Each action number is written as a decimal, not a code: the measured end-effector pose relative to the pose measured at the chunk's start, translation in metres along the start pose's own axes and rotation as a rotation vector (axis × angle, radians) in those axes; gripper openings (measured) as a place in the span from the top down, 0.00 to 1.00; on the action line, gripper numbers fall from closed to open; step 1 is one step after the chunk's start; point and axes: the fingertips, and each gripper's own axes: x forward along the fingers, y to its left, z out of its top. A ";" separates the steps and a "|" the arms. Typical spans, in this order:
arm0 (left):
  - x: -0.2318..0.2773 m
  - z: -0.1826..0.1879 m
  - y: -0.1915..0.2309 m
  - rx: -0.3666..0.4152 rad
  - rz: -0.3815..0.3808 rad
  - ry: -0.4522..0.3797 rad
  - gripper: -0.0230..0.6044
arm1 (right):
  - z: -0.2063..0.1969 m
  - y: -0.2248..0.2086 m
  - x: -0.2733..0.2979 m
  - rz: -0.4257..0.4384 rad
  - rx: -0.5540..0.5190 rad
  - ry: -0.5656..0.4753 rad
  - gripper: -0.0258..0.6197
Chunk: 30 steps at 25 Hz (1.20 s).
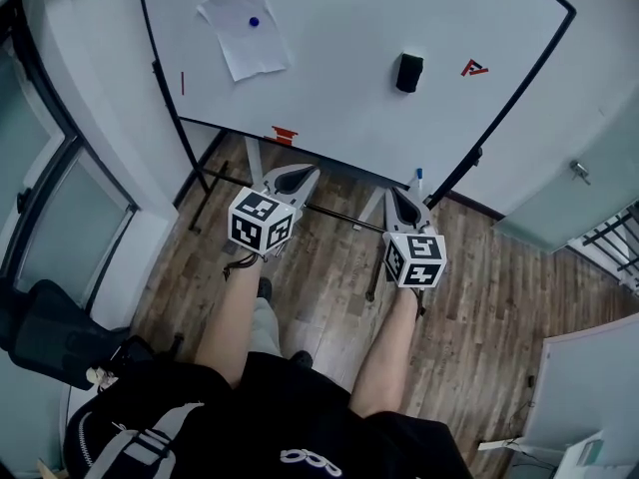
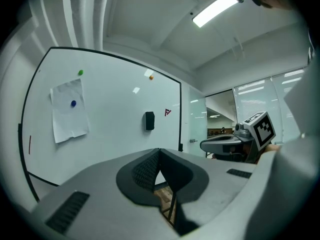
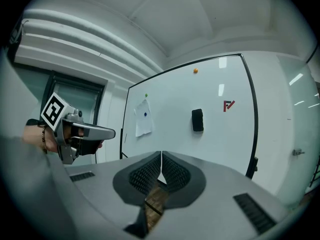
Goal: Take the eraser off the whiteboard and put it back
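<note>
A black eraser (image 1: 408,72) clings to the whiteboard (image 1: 339,78), right of its middle; it also shows as the eraser (image 2: 149,121) and the eraser (image 3: 197,120) in the two gripper views. My left gripper (image 1: 306,176) and right gripper (image 1: 395,194) both point level at the board from a distance, side by side, well short of it. Each has its jaws shut with nothing between them. The right gripper (image 3: 161,154) faces the board slightly left of the eraser. The left gripper (image 2: 159,150) aims further left.
A sheet of paper (image 1: 246,30) hangs on the board's left part under a blue magnet (image 1: 254,22). A red mark (image 1: 474,67) sits right of the eraser. The board's stand and tray (image 1: 285,135) rise from a wooden floor. A door (image 1: 574,183) is at right, a chair (image 1: 55,332) at left.
</note>
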 end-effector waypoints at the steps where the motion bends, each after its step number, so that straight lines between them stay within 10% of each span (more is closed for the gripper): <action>1: 0.007 0.002 0.002 0.001 -0.005 -0.001 0.93 | 0.002 -0.004 0.005 -0.003 0.002 -0.001 0.92; 30: 0.161 0.054 0.135 0.025 -0.107 -0.007 0.93 | 0.052 -0.110 0.172 -0.218 0.075 -0.021 0.92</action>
